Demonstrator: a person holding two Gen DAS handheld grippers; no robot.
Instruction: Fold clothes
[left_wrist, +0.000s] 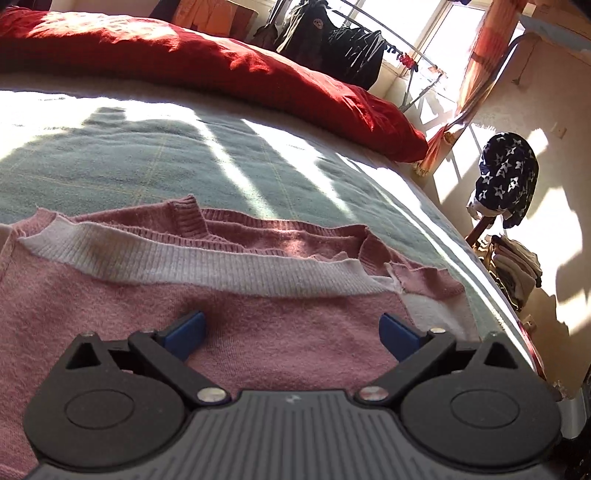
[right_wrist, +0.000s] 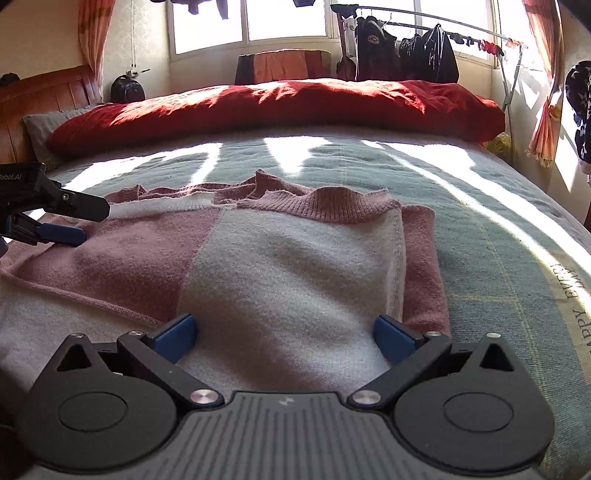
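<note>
Sweater (right_wrist: 280, 266) lies on bed (right_wrist: 498, 236); red duvet (right_wrist: 280, 107) beyond.

Sweater (right_wrist: 280, 258) hem behind right gripper (right_wrist: 284, 334)

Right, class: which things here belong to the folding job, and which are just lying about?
Belongs to the job:
pink and white sweater
left claw, open
right claw, open

Just lying about:
red duvet
star-print garment
dark jackets on the rack

Right tool (right_wrist: 284, 338) gapes over pink-and-white sweater (right_wrist: 280, 266).
</note>
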